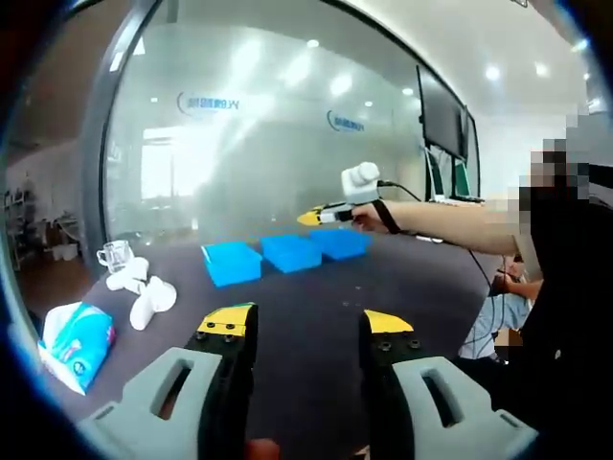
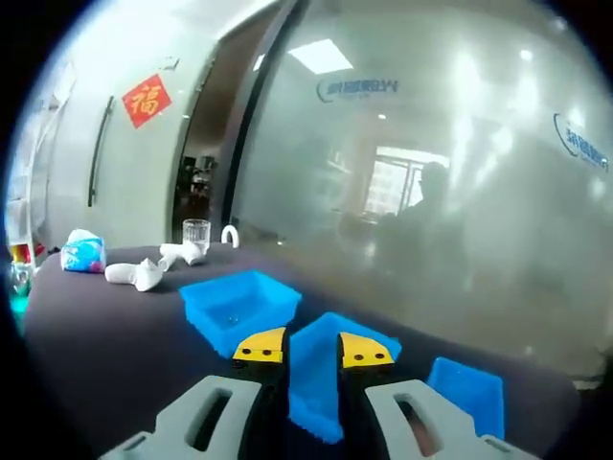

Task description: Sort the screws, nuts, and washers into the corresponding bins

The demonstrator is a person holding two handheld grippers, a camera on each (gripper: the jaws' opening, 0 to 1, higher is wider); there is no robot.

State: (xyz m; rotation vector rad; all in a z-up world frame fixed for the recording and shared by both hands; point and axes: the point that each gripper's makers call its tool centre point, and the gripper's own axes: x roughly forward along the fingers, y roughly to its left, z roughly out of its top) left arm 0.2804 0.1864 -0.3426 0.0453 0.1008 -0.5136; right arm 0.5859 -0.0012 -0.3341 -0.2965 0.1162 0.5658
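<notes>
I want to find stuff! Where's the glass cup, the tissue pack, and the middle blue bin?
glass cup (image 2: pixel 195 233), right gripper view, on its clear side wall.
tissue pack (image 1: pixel 77 340), left gripper view, on its blue printed front.
middle blue bin (image 2: pixel 316 369), right gripper view, on its inner floor between the fingers.

I see a dark bench (image 1: pixel 316 316) against a frosted glass wall (image 1: pixel 268 125) with blue logos (image 2: pixel 359 89). White ceiling with recessed spotlights (image 1: pixel 493 72). Black monitor (image 1: pixel 442 115) mounted high near the bench's far end. In the right gripper view, a white wall carries a red diamond sign (image 2: pixel 147 100), with a dark doorway (image 2: pixel 206 144) beside it and a ceiling light panel (image 2: pixel 321 56) above.
</notes>
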